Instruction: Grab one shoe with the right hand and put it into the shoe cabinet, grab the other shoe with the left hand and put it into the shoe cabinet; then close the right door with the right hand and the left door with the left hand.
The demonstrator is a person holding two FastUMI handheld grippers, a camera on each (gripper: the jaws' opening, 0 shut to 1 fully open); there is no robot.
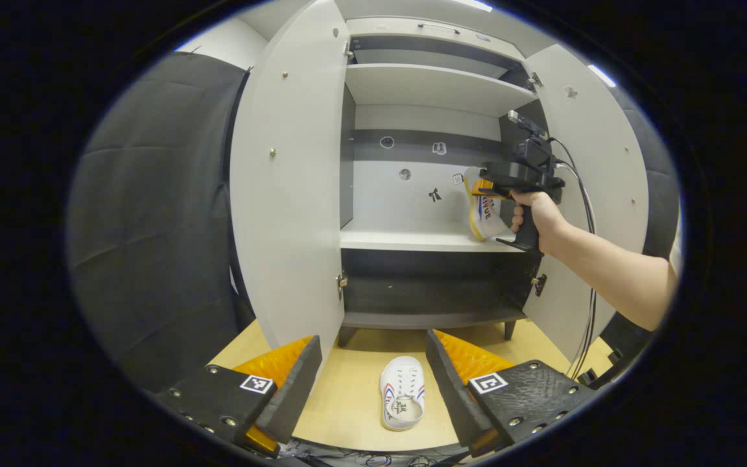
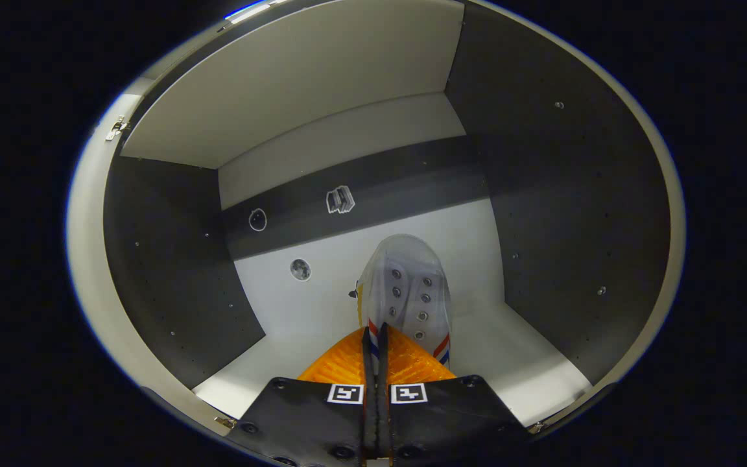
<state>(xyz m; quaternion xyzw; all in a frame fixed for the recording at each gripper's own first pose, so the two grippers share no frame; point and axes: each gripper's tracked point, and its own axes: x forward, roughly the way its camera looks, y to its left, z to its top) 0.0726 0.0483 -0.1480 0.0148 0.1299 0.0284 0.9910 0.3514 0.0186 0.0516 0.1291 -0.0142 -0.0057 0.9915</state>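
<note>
A white shoe (image 1: 403,393) with red and blue stripes lies on the wooden floor in front of the cabinet (image 1: 425,241), between the wide-apart fingers of my open left gripper (image 1: 373,373), which hangs above it. In the left gripper view my right gripper (image 1: 491,189), held by a hand (image 1: 537,217), reaches into the right side of the middle shelf with the second white shoe (image 1: 485,214) hanging from it, toe down. The right gripper view shows my right gripper (image 2: 377,337) shut on the rim of that shoe (image 2: 406,288), inside the shelf compartment (image 2: 321,305). Both cabinet doors stand open.
The left door (image 1: 292,175) swings out towards me on the left and the right door (image 1: 597,194) stands open behind the person's forearm. A cable (image 1: 586,214) hangs from the right gripper. Upper and lower shelves are bare. Black cloth wall lies to the left.
</note>
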